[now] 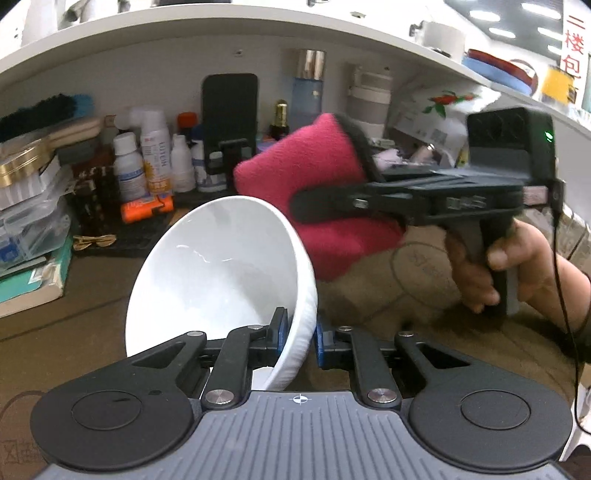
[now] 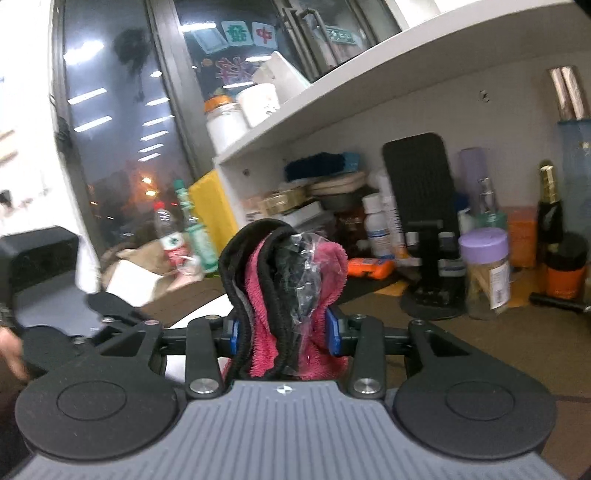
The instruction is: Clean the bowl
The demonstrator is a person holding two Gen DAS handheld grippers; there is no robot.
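Observation:
A white bowl (image 1: 221, 280) is tipped on its side with its opening facing left and up. My left gripper (image 1: 300, 338) is shut on the bowl's rim and holds it above the brown table. A pink cloth (image 1: 306, 173) with black trim hangs just right of and behind the bowl, apart from it. My right gripper (image 2: 282, 332) is shut on that pink cloth (image 2: 295, 269), which bunches up between the blue pads. In the left wrist view the right gripper (image 1: 332, 201) reaches in from the right, held by a hand.
The back of the table is crowded with bottles (image 1: 155, 155), a black phone on a stand (image 1: 229, 110), boxes at the left (image 1: 33, 206) and a purple-lidded jar (image 2: 485, 273). A white shelf (image 1: 221, 26) hangs overhead. Brown tabletop (image 1: 74, 332) lies below.

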